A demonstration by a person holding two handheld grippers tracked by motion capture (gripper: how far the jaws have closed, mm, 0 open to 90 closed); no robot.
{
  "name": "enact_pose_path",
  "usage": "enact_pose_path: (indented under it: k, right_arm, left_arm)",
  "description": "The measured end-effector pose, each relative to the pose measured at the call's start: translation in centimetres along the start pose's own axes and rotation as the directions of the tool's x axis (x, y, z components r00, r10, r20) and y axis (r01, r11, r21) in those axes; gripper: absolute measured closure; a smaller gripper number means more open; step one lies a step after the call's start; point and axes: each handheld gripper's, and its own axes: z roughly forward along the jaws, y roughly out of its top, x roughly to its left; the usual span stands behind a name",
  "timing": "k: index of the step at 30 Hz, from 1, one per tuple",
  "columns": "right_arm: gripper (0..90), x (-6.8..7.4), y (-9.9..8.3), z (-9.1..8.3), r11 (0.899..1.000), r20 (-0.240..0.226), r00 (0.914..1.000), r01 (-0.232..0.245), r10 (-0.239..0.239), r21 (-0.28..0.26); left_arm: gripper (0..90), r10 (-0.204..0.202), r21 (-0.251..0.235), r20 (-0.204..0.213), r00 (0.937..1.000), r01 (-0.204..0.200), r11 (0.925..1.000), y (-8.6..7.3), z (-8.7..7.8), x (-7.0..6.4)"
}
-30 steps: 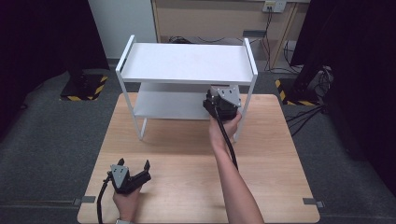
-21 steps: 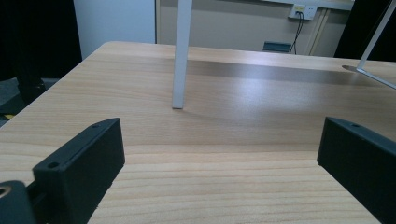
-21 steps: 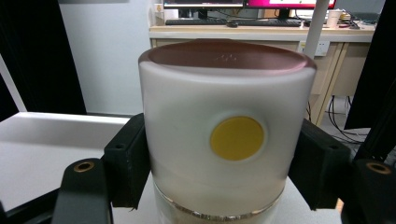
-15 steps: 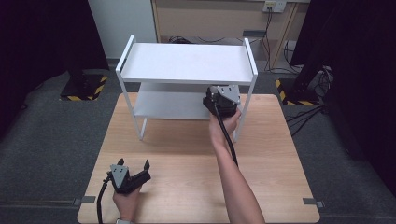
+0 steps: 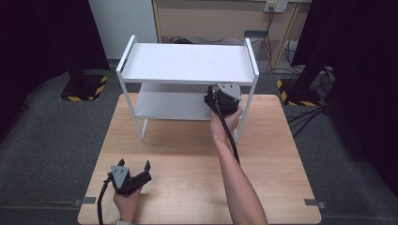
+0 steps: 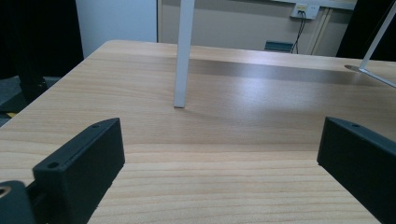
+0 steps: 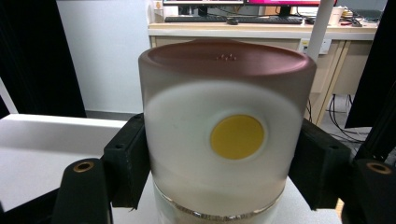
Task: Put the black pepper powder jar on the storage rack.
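Jaws of the left gripper (image 5: 135,166) gape apart, low over the light wooden table (image 5: 178,154) near-left. Farther right, the outstretched right gripper (image 7: 223,154) clamps a frosted brown-lidded jar (image 7: 224,126) at the white two-tier metal shelf (image 5: 187,63).

grey carpet floor (image 5: 47,140) — black curtains (image 5: 42,37) — beige desk (image 5: 211,16) behind

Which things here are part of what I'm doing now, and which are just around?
In the job:
- jar, brown lid, yellow dot on its label
- right gripper, jaws shut on the jar's sides
- white shelf rack, at whose lower shelf the right gripper is

Just around:
- left gripper, open, low over the table
- cables on the floor
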Motion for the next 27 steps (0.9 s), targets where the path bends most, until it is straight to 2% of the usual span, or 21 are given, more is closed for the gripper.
enact_pose_path:
  k: [10,14,23,25,27]
  right_arm:
    - [28.0,0.0,0.0,0.0,1.000,0.001,0.9998,0.022,-0.022,0.002]
    - [22.6,0.6,-0.3,-0.1,1.000,0.024,0.9993,0.029,-0.029,-0.011]
    - [19.5,1.7,-0.7,-0.6,0.999,0.069,0.9973,0.028,-0.026,-0.036]
    - [19.2,1.9,-0.8,-0.8,0.998,0.075,0.9967,0.033,-0.030,-0.044]
    - [19.2,2.0,-0.9,-1.0,0.998,0.079,0.9963,0.037,-0.033,-0.045]
  left_arm:
    - [0.4,0.000,-0.002,0.000,1.0000,0.000,1.0000,0.0,0.0,0.0]
    - [0.4,-0.003,-0.002,0.001,1.0000,0.003,1.0000,0.0,0.0,0.0]
    - [0.4,-0.008,-0.014,0.016,0.9998,0.008,0.9999,-0.1,-0.2,0.2]
    - [0.4,-0.013,-0.020,0.033,0.9994,0.013,0.9997,-0.2,-0.2,0.5]
    - [0.4,-0.014,-0.012,0.027,0.9995,0.014,0.9998,-0.1,-0.2,0.4]
